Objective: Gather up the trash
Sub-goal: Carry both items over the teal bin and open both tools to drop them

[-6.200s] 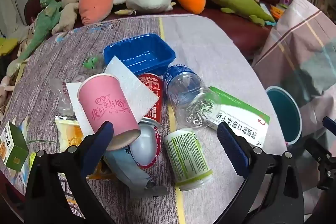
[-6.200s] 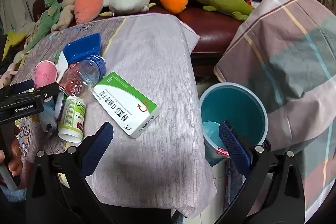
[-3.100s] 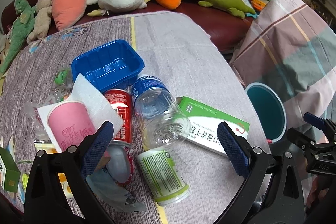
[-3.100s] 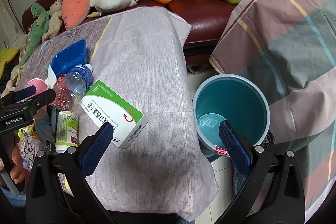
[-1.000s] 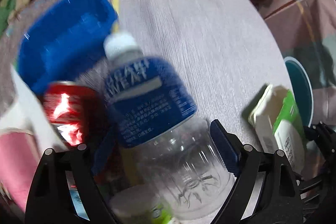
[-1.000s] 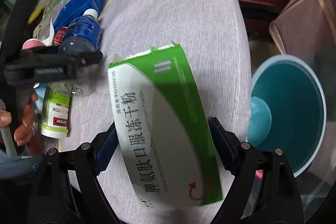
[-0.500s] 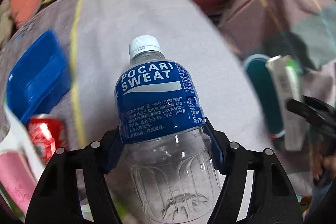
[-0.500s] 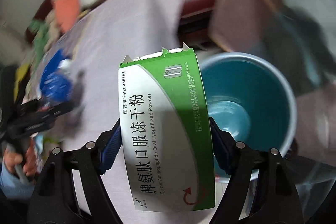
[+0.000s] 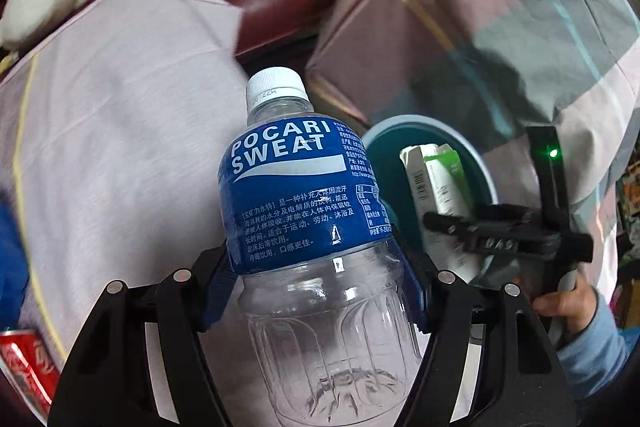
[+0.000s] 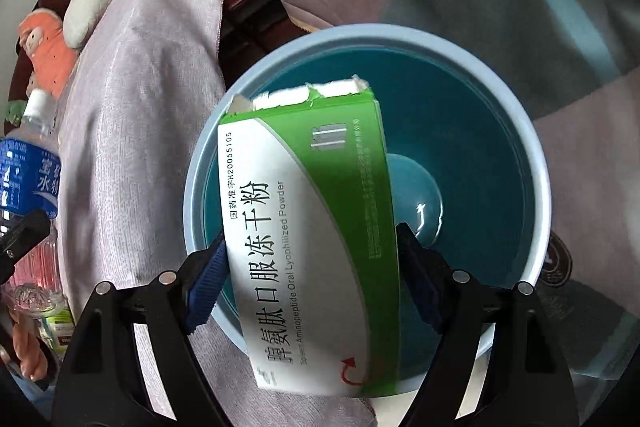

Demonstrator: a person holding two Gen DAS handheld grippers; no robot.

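1. The right gripper (image 10: 310, 279) clamps the green-and-white box (image 10: 308, 227) by its long sides, both blue pads pressed on it; the box hangs directly over the mouth of the teal bin (image 10: 500, 131), torn end farthest from the pads
2. The left gripper (image 9: 316, 271) is closed on one clear bottle (image 9: 304, 211) with a blue label and white cap, gripped at its waist, over the cloth-covered table (image 9: 120, 115) near its edge
3. The bin stands just beside the table edge, below the cloth's overhang; its rim is unobstructed apart from the box, and a checked blanket (image 9: 500, 7) rises behind it
4. Counted: one bin, one box, one bottle, one red can (image 9: 24, 363) at the left view's lower corner, and one small green-labelled bottle (image 10: 56, 323) in the right view
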